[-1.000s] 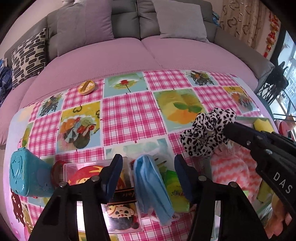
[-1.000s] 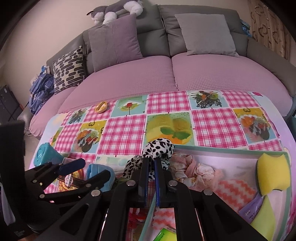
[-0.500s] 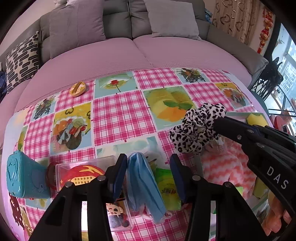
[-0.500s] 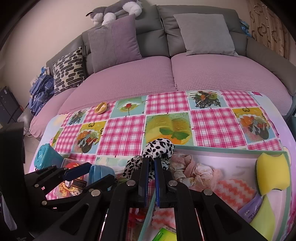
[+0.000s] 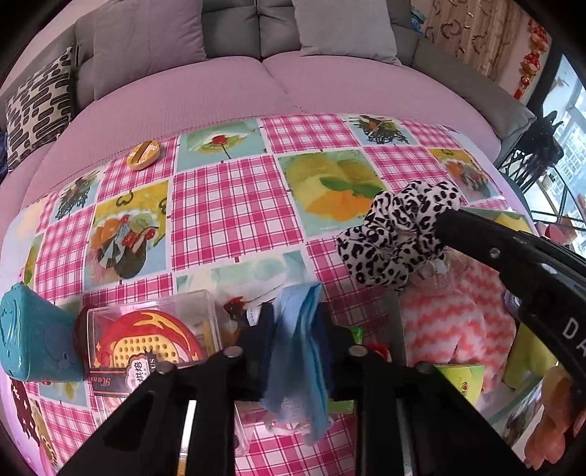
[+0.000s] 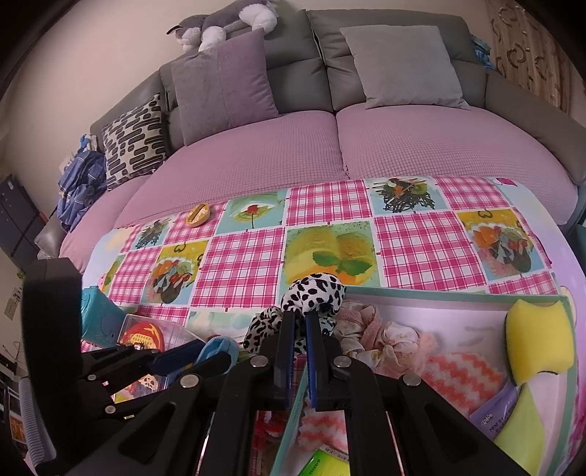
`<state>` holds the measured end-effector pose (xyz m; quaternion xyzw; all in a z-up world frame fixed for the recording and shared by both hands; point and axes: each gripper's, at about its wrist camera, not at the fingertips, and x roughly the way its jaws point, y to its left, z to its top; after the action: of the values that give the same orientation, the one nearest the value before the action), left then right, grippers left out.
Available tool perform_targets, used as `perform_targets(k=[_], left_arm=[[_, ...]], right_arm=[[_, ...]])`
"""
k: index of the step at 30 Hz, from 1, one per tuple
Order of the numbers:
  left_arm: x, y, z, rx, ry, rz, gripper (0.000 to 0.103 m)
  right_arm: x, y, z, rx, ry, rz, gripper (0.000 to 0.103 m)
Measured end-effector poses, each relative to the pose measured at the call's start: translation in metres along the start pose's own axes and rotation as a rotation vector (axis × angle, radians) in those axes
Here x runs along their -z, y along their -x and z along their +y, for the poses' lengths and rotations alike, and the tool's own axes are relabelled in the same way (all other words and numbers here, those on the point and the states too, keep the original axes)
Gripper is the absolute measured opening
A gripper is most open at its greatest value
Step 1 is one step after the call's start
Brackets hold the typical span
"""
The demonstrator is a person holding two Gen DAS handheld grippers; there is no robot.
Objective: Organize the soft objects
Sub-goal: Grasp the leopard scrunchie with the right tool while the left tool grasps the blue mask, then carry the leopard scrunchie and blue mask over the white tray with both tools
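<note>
1. The left tool (image 5: 296, 329) was clamped on a light-blue, crumpled soft cloth (image 5: 298, 351), which stood between its two dark fingers and hung down over the near part of the surface.
2. The right tool (image 6: 299, 331) was closed on a black-and-white leopard-print fabric scrunchie (image 6: 311, 296), held at the near-left corner of a shallow tray with a pale teal rim (image 6: 421, 293).
3. In the tray lay a pale pink ruffled scrunchie (image 6: 370, 327), a pink-and-white zigzag knitted cloth (image 6: 459, 371) and a yellow sponge (image 6: 536, 338) against its right side.
4. Left of the blue cloth, a clear plastic box with a red-and-yellow round item inside (image 5: 146, 337) sat beside a teal textured pouch (image 5: 33, 337) at the left edge.
5. The surface (image 5: 230, 208) carried a glossy cover of pink-and-white checks alternating with printed food pictures; a small orange oval object (image 5: 143, 155) lay near its far-left edge.
6. Beyond it stood a sofa with mauve seat cushions (image 6: 403, 142) and a grey back, bearing a purple-grey pillow (image 6: 223, 80), a light grey pillow (image 6: 399, 62) and a black-and-cream patterned pillow (image 6: 133, 137).
7. A grey-and-white plush toy (image 6: 223, 25) lay along the top of the sofa back, and a blue garment (image 6: 78, 186) was heaped at its left end.
</note>
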<state>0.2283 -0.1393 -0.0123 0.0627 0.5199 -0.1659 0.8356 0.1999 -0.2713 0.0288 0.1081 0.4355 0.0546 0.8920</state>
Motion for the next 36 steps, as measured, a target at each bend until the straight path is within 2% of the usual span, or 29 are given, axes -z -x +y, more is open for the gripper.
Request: perform_targets(k=[3,11,23,28,33,36], left_arm=[[0.000,-0.001,0.001,-0.010,0.006,-0.001,0.009],[-0.004,0.019,0.011,-0.021,0.042,-0.062,0.007],[-0.013,0.094,0.008,-0.014,0.049,-0.286,0.007],[-0.015,0.118,-0.005,0.027,0.023,-0.370,0.007],[-0.017,0.115,-0.031,0.079,-0.033,-0.375,0.007],[-0.018,0.107,-0.050,0.132,-0.068,-0.373,0.007]], right_arm=[[0.000,0.000,0.000,0.000,0.000,0.000,0.007],[-0.001,0.007,0.004,-0.020,0.017,-0.019,0.007],[-0.010,0.061,0.008,-0.030,0.020,-0.152,0.007],[-0.011,0.087,-0.003,0.021,0.005,-0.203,0.007],[-0.008,0.099,-0.025,0.080,-0.030,-0.213,0.007],[-0.005,0.106,-0.043,0.146,-0.058,-0.214,0.007]])
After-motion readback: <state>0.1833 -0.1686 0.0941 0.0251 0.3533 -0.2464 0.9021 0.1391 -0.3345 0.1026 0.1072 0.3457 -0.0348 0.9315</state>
